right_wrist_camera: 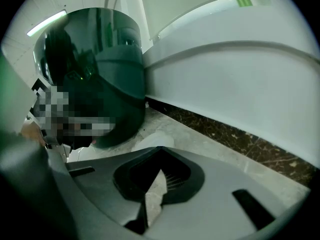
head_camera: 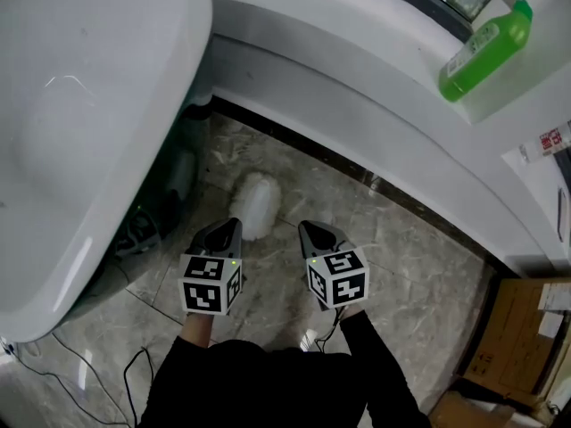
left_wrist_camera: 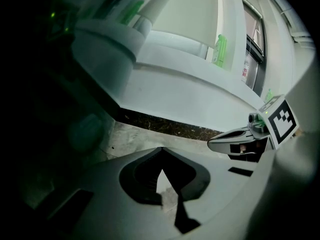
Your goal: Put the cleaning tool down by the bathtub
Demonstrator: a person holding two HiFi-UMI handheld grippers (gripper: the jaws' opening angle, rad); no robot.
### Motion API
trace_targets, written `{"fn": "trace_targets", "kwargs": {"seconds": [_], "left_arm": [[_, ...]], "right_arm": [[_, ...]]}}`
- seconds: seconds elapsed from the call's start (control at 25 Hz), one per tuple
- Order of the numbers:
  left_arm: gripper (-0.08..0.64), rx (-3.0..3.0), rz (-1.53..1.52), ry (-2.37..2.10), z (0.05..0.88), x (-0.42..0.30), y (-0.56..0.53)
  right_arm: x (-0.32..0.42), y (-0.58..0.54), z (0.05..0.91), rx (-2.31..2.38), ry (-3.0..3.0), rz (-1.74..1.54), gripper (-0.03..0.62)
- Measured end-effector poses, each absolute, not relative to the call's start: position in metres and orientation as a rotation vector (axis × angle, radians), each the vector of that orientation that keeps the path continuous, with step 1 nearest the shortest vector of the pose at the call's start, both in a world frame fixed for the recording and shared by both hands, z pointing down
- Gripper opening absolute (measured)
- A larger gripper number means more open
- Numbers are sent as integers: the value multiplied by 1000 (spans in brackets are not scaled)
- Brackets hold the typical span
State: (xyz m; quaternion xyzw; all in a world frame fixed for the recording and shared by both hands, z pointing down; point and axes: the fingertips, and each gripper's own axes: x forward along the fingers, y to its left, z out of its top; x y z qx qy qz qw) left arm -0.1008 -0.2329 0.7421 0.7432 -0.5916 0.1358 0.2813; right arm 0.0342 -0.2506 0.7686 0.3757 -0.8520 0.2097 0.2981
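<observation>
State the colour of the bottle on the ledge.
The bottle is bright green, clearest in the head view.

Closed right claw point(right_wrist_camera: 159, 156), cleaning tool point(right_wrist_camera: 152, 141) beyond

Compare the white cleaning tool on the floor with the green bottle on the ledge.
The cleaning tool is white and fluffy; the bottle is green and smooth. The cleaning tool lies on the floor beside the bathtub; the bottle stands on the white ledge. Neither is being held.
</observation>
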Motion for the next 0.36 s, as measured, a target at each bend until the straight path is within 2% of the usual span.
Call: {"fn": "trace_targets", "kwargs": {"seconds": [0.36], "left_arm": [[8,1985,370,-1573,746,-99,-235]], "right_arm": [[37,-252,771,1008,-2250,565,0]]}}
